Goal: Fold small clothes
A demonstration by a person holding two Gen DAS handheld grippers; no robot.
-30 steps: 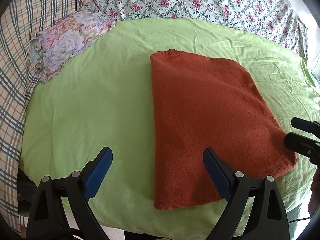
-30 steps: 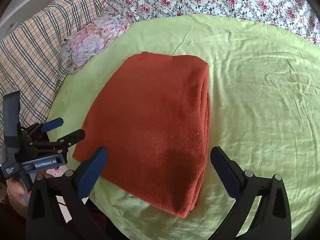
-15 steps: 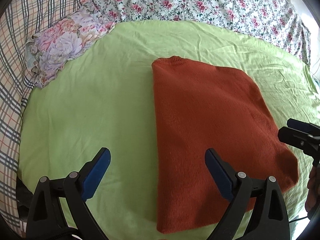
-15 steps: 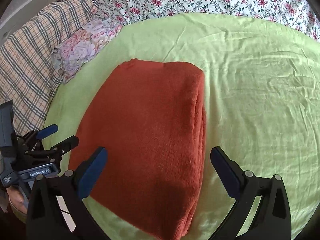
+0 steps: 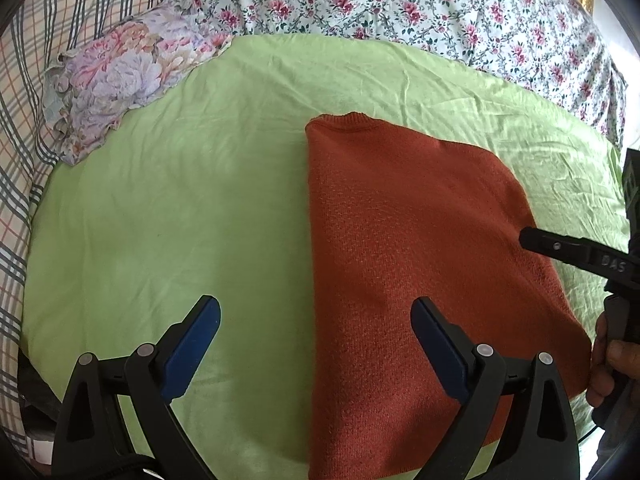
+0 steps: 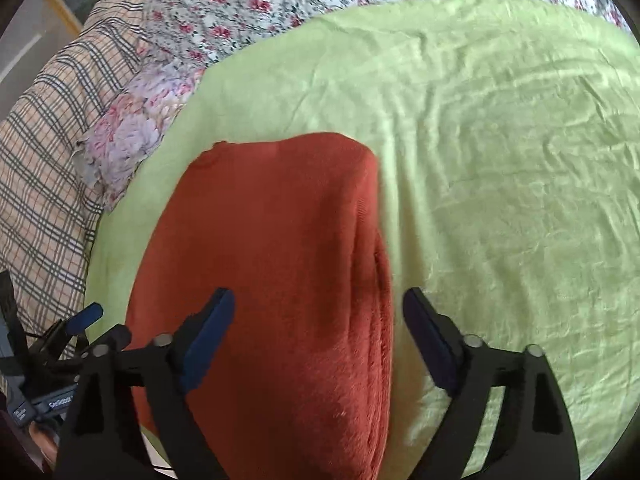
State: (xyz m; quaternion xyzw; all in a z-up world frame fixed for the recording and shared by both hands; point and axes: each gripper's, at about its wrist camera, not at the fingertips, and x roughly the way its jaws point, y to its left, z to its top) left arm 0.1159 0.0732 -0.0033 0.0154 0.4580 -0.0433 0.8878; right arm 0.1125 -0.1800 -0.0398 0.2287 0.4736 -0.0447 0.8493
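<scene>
Both grippers, left (image 5: 316, 332) and right (image 6: 318, 324), gaping, empty; folded sweater (image 5: 404, 248) on green sheet (image 5: 180, 208); floral pillow (image 5: 120, 80) nearby.

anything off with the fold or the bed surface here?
Nothing stands out. The rust-orange knit sweater lies folded flat on the light green sheet, with layered edges stacked along its right side. The sheet is only mildly wrinkled. Left gripper and right gripper are open, holding nothing.

Both wrist cameras look down and forward from the bed's near edge, close over the folded rust sweater (image 5: 420, 248) (image 6: 276, 280), which both share.
</scene>
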